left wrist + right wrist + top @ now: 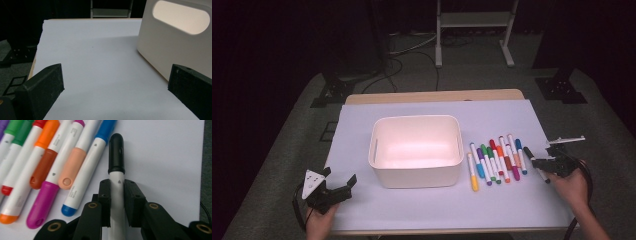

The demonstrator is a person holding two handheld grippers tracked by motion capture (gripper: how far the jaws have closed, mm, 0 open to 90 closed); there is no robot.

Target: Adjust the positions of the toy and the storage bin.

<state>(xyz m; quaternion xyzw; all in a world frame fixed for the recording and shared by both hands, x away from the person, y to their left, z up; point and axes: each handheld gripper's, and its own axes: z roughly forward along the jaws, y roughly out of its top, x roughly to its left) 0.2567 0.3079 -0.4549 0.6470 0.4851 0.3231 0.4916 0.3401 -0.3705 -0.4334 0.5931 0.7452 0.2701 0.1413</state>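
Right now, the right gripper [116, 195] is pinching a black-capped marker [116, 167] by its white barrel, at the right end of a row of coloured markers [494, 162] on the white table [412, 205]. The marker's long axis runs along the jaws, cap pointing to the far side. A white bin [416, 150] sits to the left of the row, well apart from the right hand. The left gripper [337, 186], jaws spread and holding nothing, rests near the bin's near left corner. The black-capped marker's near end is hidden beneath the gripper.
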